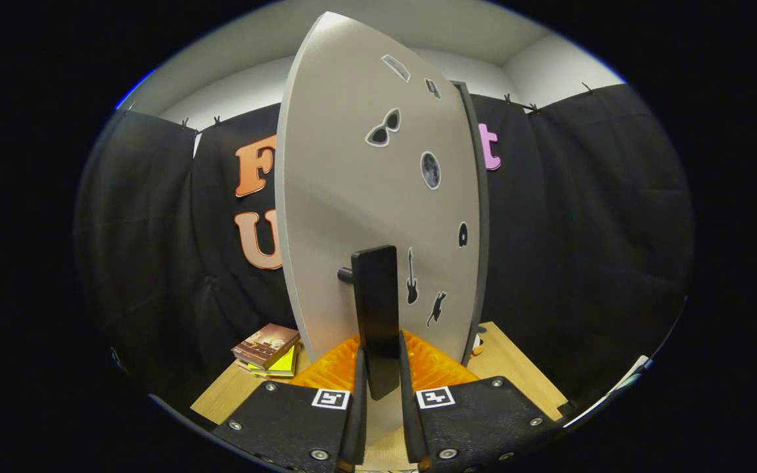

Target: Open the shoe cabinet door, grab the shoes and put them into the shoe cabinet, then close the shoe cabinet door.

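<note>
wooden table [516, 368] | one cabinet door [365, 197] | tongs [382, 387] seemingly pinching one handle [376, 309] | two or three books [267, 351]

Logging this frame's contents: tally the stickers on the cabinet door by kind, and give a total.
On the door, whose handle stands between the tool fingers:
Sunglasses sticker: 1
Moon sticker: 1
Guitar sticker: 1
Cat sticker: 1
Stickers too small to identify: 3
Total: 7
</note>
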Tool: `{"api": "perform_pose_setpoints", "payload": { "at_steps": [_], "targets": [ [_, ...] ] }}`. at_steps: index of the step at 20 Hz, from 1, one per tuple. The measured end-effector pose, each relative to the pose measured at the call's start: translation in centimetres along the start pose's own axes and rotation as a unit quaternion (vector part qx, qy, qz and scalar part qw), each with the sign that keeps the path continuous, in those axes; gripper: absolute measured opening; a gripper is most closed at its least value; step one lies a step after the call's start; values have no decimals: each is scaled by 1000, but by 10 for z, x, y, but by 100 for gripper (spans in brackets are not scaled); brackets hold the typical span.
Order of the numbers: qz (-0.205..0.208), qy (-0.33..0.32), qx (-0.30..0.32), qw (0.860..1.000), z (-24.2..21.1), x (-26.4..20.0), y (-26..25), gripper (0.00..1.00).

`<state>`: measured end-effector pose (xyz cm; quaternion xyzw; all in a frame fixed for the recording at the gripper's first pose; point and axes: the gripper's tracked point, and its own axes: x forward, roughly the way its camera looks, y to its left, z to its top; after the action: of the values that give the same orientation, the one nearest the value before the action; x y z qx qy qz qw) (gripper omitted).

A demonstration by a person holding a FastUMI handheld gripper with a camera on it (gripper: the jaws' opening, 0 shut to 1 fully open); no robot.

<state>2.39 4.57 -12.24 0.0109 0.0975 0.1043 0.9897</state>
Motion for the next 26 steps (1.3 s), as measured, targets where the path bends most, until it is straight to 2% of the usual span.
{"api": "perform_pose_setpoints", "payload": {
  "at_steps": [7,13,17,22,24,26],
  "targets": [
    [-52,-2,15,999,-3,-23,-48,19],
    [-114,-3,15,993,-3,-39,-100,16],
    [-169,-10,21,985,-3,-56,-136,16],
    [-238,-34,29,970,1,-112,-163,15],
    [-226,-43,36,973,1,-123,-146,15],
    [-210,-50,37,976,-2,-132,-123,20]
  ]
}}
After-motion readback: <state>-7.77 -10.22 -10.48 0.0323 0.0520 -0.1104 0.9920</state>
